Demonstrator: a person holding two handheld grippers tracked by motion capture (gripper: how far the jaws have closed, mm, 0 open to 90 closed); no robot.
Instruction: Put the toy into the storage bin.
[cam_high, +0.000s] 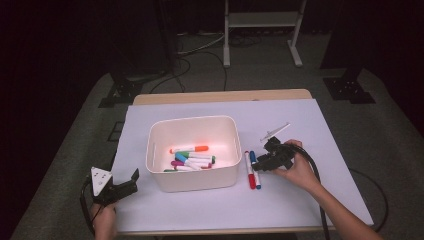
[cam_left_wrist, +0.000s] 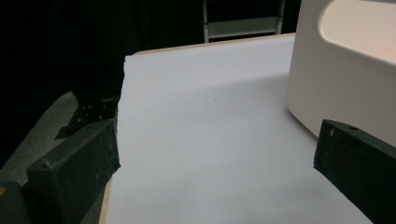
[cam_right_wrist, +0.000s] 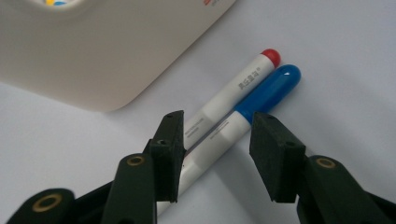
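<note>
Two grippers working beside a white bin of markers on a paper-covered table.

The table (cam_high: 220, 95) is carrying a white sheet of paper (cam_high: 280, 200), and the white bin (cam_high: 192, 177) is sitting near the middle of that sheet, holding a loose pile of markers (cam_high: 192, 159) in orange, green, blue, purple and red. The left gripper (cam_high: 131, 181) is hovering off the bin's near left corner, at the paper's edge, its jaws standing wide apart with nothing between them. The right gripper (cam_right_wrist: 215, 154) is reaching in from the bin's right side, its jaws parted and straddling two markers lying on the paper, not closing on either. The red marker (cam_right_wrist: 233, 88) is lying just beside the bin's right wall, and the blue marker (cam_right_wrist: 266, 93) is lying against it on the side away from the bin.
</note>
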